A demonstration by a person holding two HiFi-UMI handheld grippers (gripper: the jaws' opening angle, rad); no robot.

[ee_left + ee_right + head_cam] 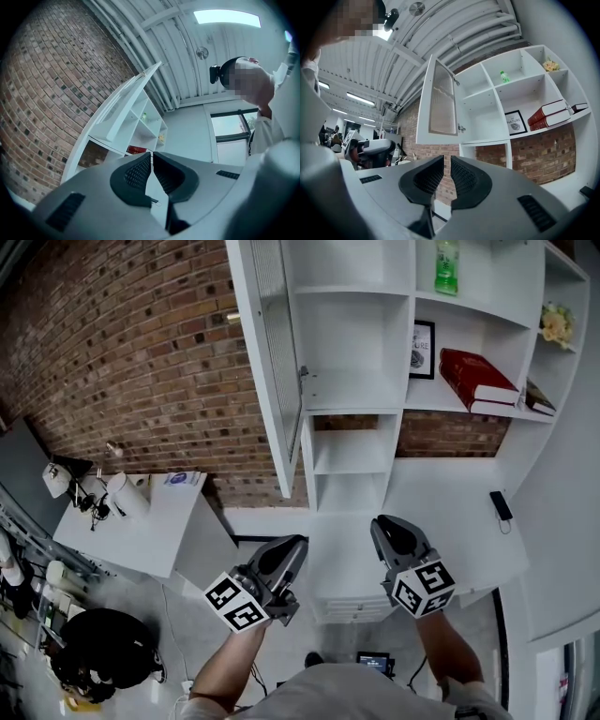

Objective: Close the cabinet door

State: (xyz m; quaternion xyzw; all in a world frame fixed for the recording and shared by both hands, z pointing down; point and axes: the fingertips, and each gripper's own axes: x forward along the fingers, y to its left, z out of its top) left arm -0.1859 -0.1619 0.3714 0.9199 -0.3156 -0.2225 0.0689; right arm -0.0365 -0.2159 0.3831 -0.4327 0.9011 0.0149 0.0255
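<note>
So far: no part of the closing is done, and the door stands wide open.
Head view, door: the cabinet door [272, 362] swings out to the left of the white shelf unit [361, 404], seen nearly edge-on, with its compartment bare behind it.
Head view, tongs: the left tongs [296, 545] and right tongs [380, 524] are held low in front of the person. Both point up toward the unit, well apart from the door, and touch nothing.
Head view, other things: red books [478, 376], a green bottle [447, 265] and a framed picture [423, 349] sit in the open compartments to the right. A white surface [155, 521] stands by the brick wall at the left.
Left gripper view, tongs: the left tongs [151, 154] have their pads pressed together at the tips, with nothing between them.
Left gripper view, door: the door [126, 108] is seen from below, angled out from the shelves, far beyond the tips.
Right gripper view, tongs: the right tongs [447, 159] are drawn together with only a sliver of gap, pinching nothing.
Right gripper view, door: the door [440, 105] shows its ribbed panel and hangs open at the left of its compartment, well beyond the pads.
Left to do: by my judgement, everything. One of the tongs has to reach the door's free edge or outer face and push it round to the right until it lies flush with the unit.
</note>
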